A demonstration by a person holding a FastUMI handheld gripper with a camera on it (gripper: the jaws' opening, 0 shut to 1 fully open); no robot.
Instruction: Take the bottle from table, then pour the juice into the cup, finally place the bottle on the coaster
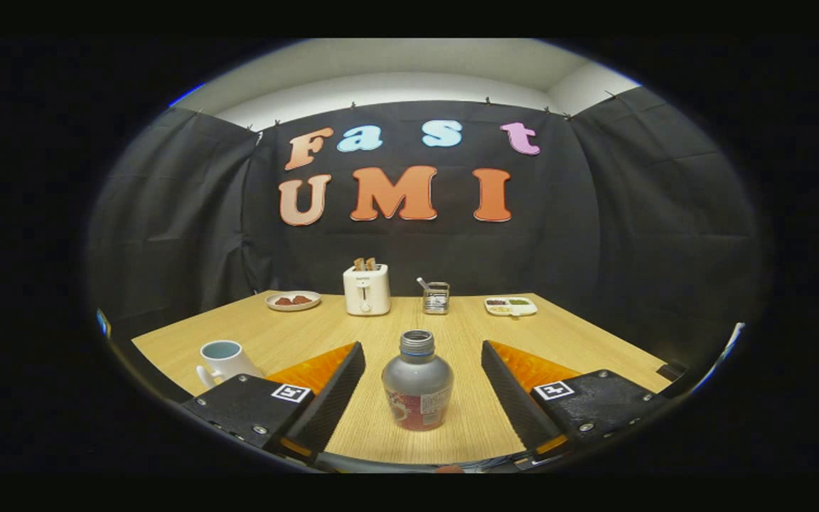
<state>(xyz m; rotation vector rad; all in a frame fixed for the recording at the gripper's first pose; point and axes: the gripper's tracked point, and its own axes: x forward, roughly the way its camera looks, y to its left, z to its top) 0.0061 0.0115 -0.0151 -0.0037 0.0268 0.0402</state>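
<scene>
A small grey bottle point(417, 384) with a red label and an uncapped threaded neck stands upright on the wooden table point(580, 334). It sits between my two fingers, with a gap on each side. My gripper point(423, 355) is open and touches nothing. A white cup point(223, 361) with a pale blue inside stands on the table to the left, just beyond my left finger point(338, 387).
Along the table's far edge stand a plate with brown food point(293, 301), a white toaster point(366, 289) holding toast, a wire holder point(436, 297) and a divided white tray point(510, 306).
</scene>
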